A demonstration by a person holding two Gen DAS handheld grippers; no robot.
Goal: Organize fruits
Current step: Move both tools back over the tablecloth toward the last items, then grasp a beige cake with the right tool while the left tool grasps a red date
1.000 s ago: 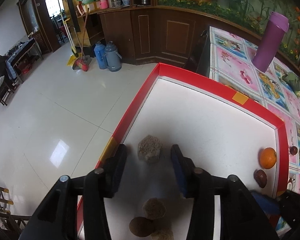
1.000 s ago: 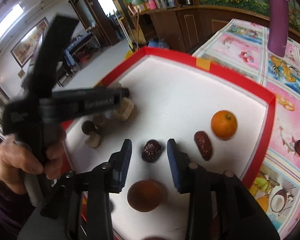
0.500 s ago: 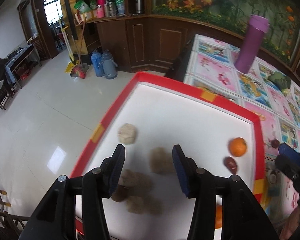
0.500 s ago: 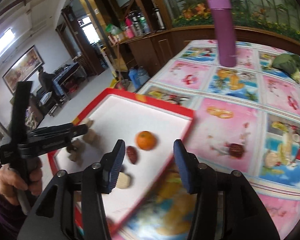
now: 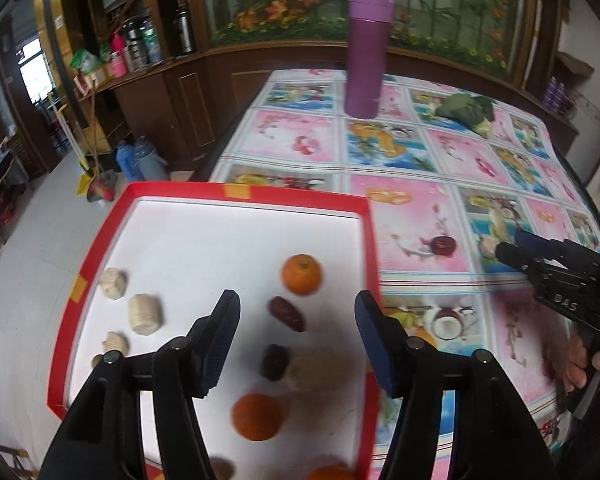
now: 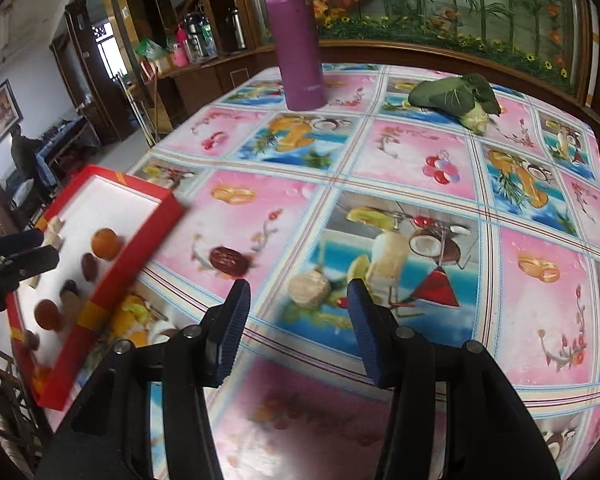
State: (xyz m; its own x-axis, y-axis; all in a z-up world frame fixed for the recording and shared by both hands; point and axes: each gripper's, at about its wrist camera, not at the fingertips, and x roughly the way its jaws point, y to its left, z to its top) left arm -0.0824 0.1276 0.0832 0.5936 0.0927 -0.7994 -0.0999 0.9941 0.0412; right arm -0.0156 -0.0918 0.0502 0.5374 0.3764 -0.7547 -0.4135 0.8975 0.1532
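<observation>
Tray [image 5: 374, 248]: red rim, white floor, yellow tape patches
Orange [image 5: 301, 274]: bright orange
Date [image 5: 287, 314]: dark brown
Flask [image 6: 296, 40]: purple
Counter cloth [image 6: 420, 152]: pink and blue squares — printed fruit
Leafy vegetable [image 6: 456, 100]: dark green — pale stalk
Left tool [image 5: 296, 336]: black, blue pads

We can read little here. In the left wrist view, the black body of the right gripper [image 5: 516, 249] carries pale raised letters that look like "DAS", just above the hand [image 5: 588, 356] holding it. In the right wrist view, the purple flask [image 6: 296, 36] on the bench has a small pale word printed low on its side, too small for us to make out. We find no other legible writing or numbers.
</observation>
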